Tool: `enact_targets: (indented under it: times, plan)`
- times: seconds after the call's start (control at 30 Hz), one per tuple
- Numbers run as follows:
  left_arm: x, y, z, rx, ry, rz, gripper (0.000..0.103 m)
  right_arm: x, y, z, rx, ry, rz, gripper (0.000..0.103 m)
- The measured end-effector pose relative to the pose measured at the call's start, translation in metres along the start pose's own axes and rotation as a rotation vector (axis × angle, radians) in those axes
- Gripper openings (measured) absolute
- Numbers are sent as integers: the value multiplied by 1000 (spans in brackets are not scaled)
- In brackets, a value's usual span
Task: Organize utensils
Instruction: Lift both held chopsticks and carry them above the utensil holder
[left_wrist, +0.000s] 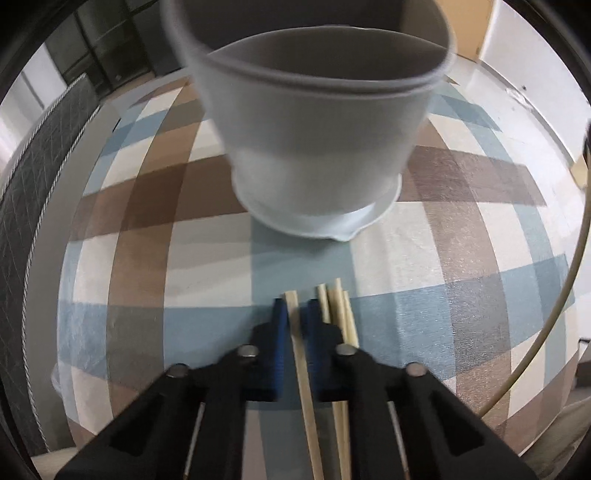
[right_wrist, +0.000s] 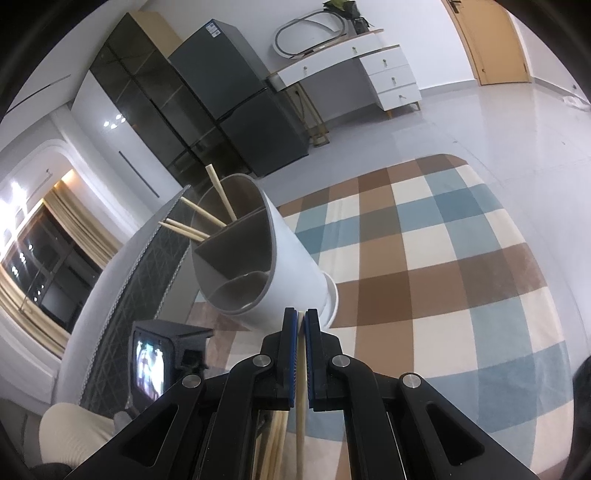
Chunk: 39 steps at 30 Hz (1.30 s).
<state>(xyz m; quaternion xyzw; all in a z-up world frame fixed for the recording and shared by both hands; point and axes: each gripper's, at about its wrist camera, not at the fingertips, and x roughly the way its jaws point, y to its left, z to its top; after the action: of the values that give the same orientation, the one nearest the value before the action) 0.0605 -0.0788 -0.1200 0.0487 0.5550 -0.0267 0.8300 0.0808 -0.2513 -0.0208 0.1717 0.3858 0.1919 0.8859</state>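
A white utensil holder (left_wrist: 314, 147) with a grey divided inside stands on the checked tablecloth (left_wrist: 147, 258). In the right wrist view the holder (right_wrist: 291, 273) has several wooden chopsticks (right_wrist: 201, 218) in its far compartment. My left gripper (left_wrist: 297, 304) has a chopstick (left_wrist: 295, 332) between its blue pads, with a small gap on each side; more chopsticks (left_wrist: 338, 310) lie just right of it on the cloth. My right gripper (right_wrist: 301, 314) is shut on one chopstick (right_wrist: 301, 376) and holds it just in front of the holder's base.
The left gripper's camera body (right_wrist: 155, 354) shows at lower left in the right wrist view. A dark quilted cushion (right_wrist: 147, 280) lies along the table's left edge. A cable (left_wrist: 569, 258) curves along the right side. A fridge (right_wrist: 240, 103) and a dresser (right_wrist: 369, 70) stand far behind.
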Motion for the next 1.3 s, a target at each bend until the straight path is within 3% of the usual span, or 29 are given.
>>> enact_targets:
  times: [0.23, 0.4, 0.57, 0.87, 1.3]
  plan:
    - [-1, 10, 1, -70, 1, -66, 2, 1, 5, 2, -22, 2, -16, 3]
    - [-22, 23, 3, -98, -80, -99, 2, -6, 15, 2, -56, -10, -27, 3]
    - [-58, 42, 4, -165, -191, -180, 2, -15, 26, 0, -101, -35, -33, 3]
    - [-108, 42, -6, -199, -390, -255, 2, -33, 33, -11, -139, -75, -70, 3]
    - [-137, 66, -28, -181, -475, -291, 2, -65, 50, -31, -190, -155, -88, 3]
